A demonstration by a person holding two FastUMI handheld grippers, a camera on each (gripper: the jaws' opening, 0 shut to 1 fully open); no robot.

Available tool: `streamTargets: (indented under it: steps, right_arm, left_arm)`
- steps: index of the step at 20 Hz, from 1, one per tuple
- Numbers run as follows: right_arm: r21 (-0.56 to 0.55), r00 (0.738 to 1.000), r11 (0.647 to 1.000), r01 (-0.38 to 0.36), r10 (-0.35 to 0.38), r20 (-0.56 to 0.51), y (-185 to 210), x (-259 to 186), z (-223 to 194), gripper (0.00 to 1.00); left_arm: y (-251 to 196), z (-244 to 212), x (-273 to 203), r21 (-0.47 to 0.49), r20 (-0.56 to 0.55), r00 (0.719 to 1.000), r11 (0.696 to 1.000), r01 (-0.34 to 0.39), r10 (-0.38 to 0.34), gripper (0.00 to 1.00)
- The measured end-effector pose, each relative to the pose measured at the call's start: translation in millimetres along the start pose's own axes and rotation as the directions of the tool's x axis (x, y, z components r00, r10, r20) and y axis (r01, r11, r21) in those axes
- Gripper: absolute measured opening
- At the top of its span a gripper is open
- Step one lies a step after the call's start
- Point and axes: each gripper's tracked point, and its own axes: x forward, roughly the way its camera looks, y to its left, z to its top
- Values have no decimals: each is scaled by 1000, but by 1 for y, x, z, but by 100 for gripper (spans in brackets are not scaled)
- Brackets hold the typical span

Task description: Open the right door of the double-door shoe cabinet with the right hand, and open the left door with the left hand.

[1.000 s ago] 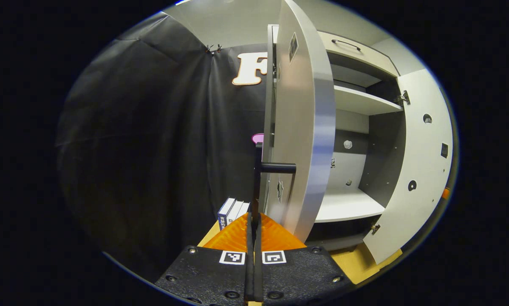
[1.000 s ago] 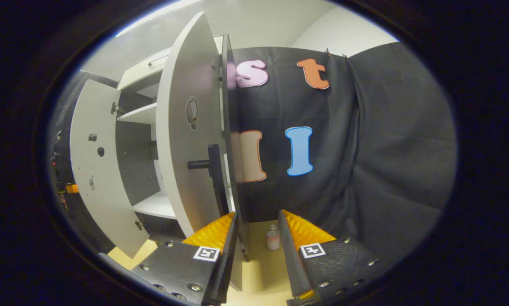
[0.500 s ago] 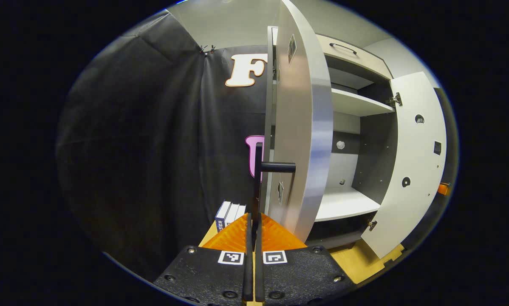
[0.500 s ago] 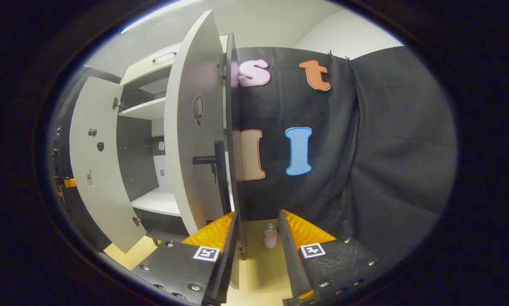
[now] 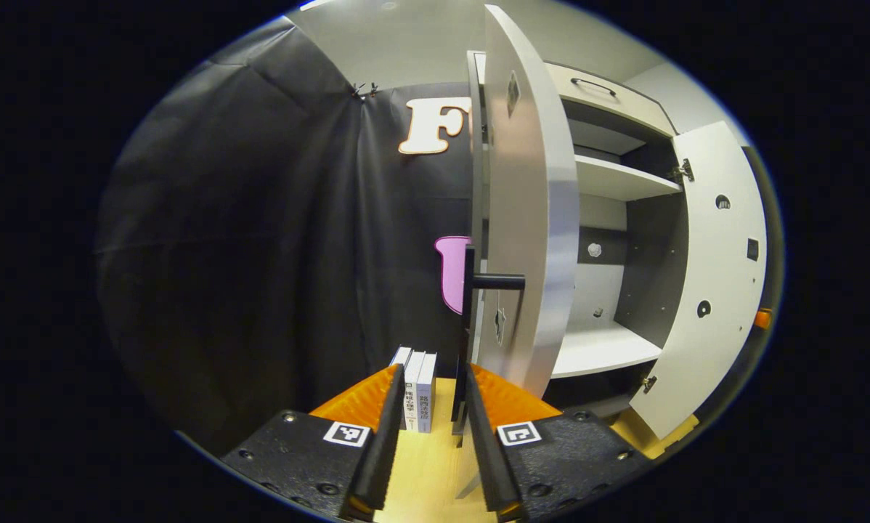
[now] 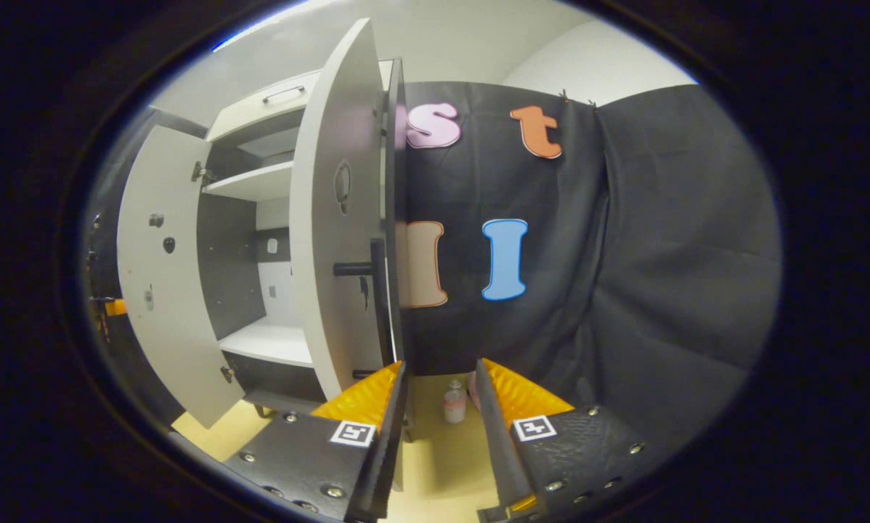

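The white shoe cabinet stands with both doors swung wide. In the left gripper view, the left door (image 5: 533,218) is edge-on just ahead. Its black bar handle (image 5: 468,319) hangs between the jaws of my open left gripper (image 5: 433,374), close beside the right-hand finger (image 5: 482,436). The right door (image 5: 707,276) stands open beyond the shelves (image 5: 602,349). In the right gripper view, the right door (image 6: 333,218) is edge-on with its black handle (image 6: 382,298) just above the left-hand finger (image 6: 377,407). My right gripper (image 6: 440,367) is open and holds nothing. The left door (image 6: 155,269) is open farther off.
Three books (image 5: 417,396) stand on the wooden floor (image 5: 428,465) left of the cabinet. A small bottle (image 6: 454,403) stands on the floor right of it. Black cloth walls close in behind both sides. A drawer with a handle (image 5: 595,86) tops the cabinet.
My left gripper was shut on the left door's handle and has now opened, letting it go. The right gripper stays open and has shifted only slightly.
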Motion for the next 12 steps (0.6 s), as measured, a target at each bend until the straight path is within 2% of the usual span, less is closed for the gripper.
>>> streamTargets:
  steps: [2, 3, 6, 9, 12]
  right_arm:
    - [-14, 1000, 1000, 6, -6, 10, 0, -2, 2, 46]
    - [-29, 1000, 1000, 9, -9, 13, 0, -3, 4, 54]
    - [-66, 1000, 998, 3, -1, 22, 3, -7, 13, 55]
    - [-85, 999, 996, -39, 41, 17, 19, -17, 20, 55]
    - [-95, 995, 991, -96, 98, 13, 56, -30, 26, 55]
  left_arm:
    - [1, 2, -1, 14, 4, 1000, 1000, -7, 7, 62]
    - [3, 2, -3, 27, 1, 1000, 1000, -11, 11, 67]
    - [7, 5, -7, 63, 8, 1000, 998, -25, 25, 78]
    - [2, 7, -13, 71, 3, 1000, 997, -16, 16, 78]
    - [-18, 9, -13, 22, 10, 1000, 1000, 18, -19, 78]
